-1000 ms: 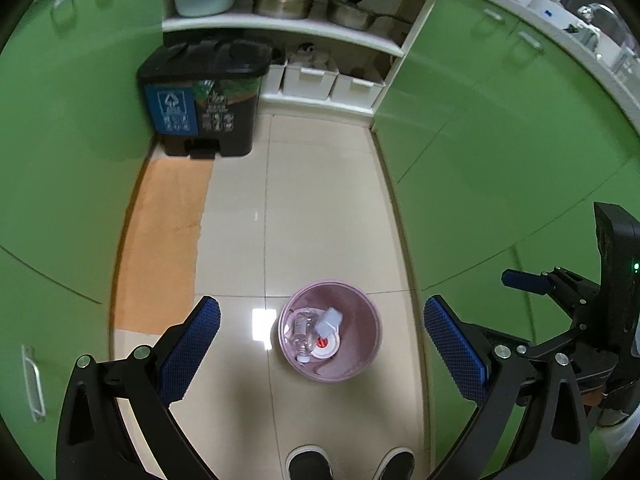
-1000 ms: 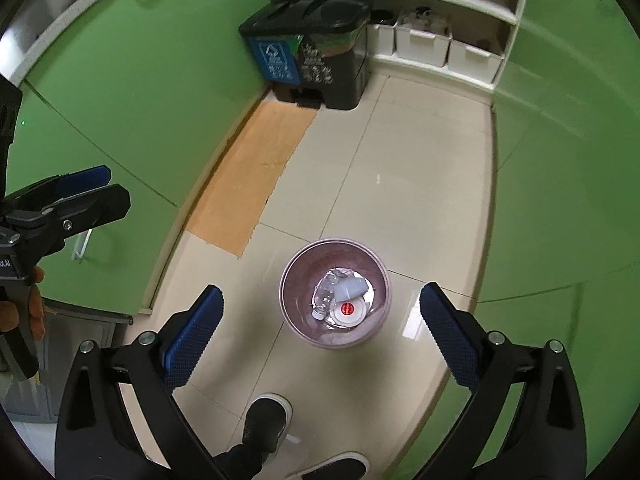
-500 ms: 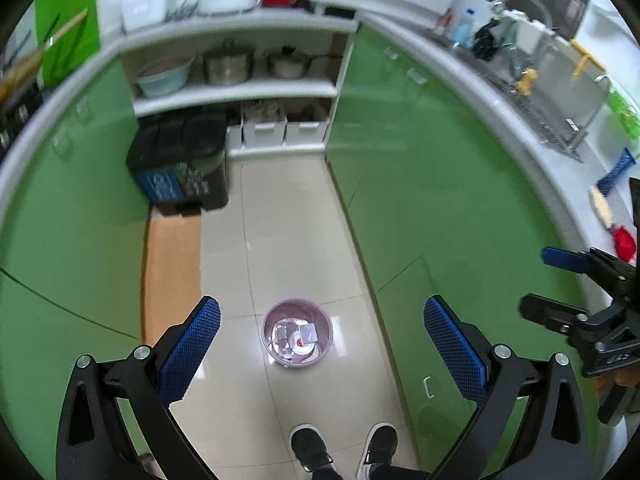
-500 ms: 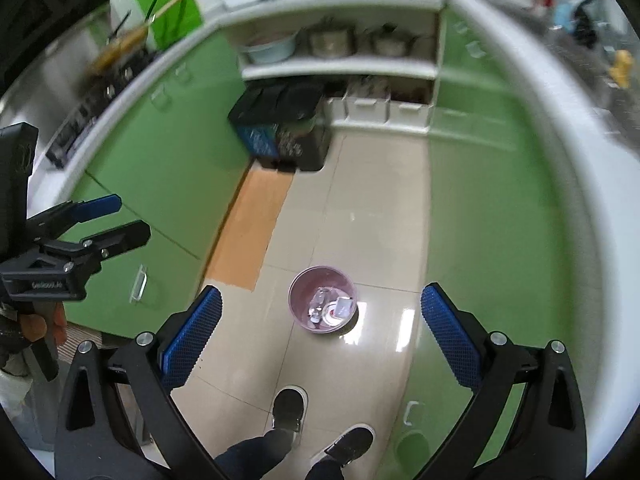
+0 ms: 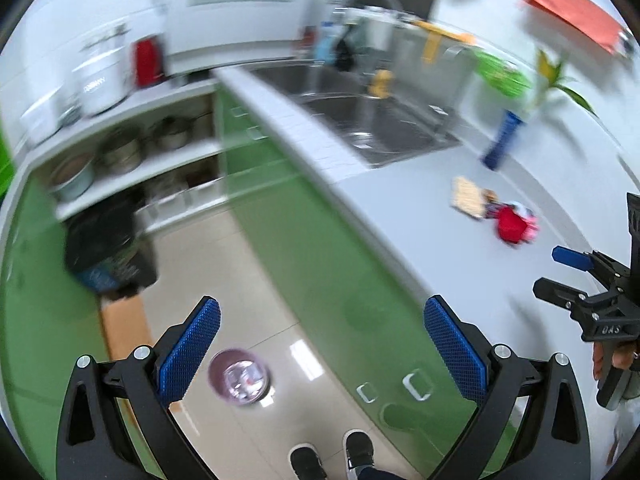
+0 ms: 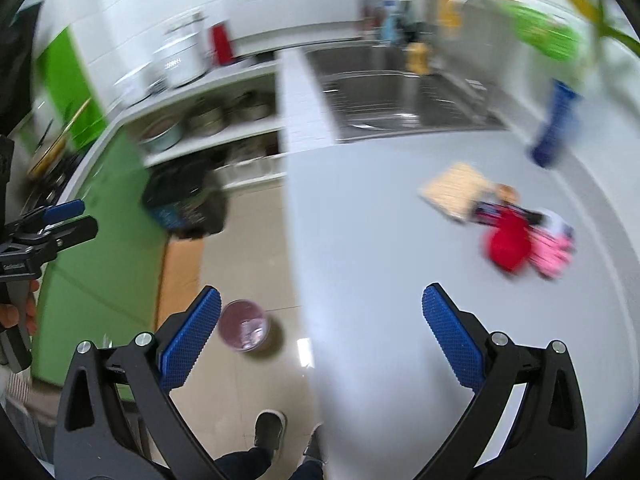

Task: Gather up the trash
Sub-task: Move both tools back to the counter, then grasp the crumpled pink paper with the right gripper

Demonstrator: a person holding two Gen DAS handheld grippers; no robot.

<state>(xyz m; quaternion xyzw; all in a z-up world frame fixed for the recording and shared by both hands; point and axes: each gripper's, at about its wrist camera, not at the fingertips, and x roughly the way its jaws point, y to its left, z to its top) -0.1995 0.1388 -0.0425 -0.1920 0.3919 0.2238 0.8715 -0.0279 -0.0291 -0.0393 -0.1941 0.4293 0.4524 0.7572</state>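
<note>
Both grippers, left (image 5: 320,354) and right (image 6: 322,338), hung empty with fingers apart above the counter (image 6: 380,260), where blurred wrappers (image 6: 524,236) lay, seemingly light, crinkly, best pinched at an edge.

left wrist: high, looks down over counter edge (image 5: 304,152), floor at 6 o'clock | right wrist: high over countertop (image 6: 380,240), tilted down | shared: pink bin (image 5: 239,377) at 7, sink (image 6: 400,96) at 12, red trash pile (image 6: 510,242) at 3 | both blurred
</note>
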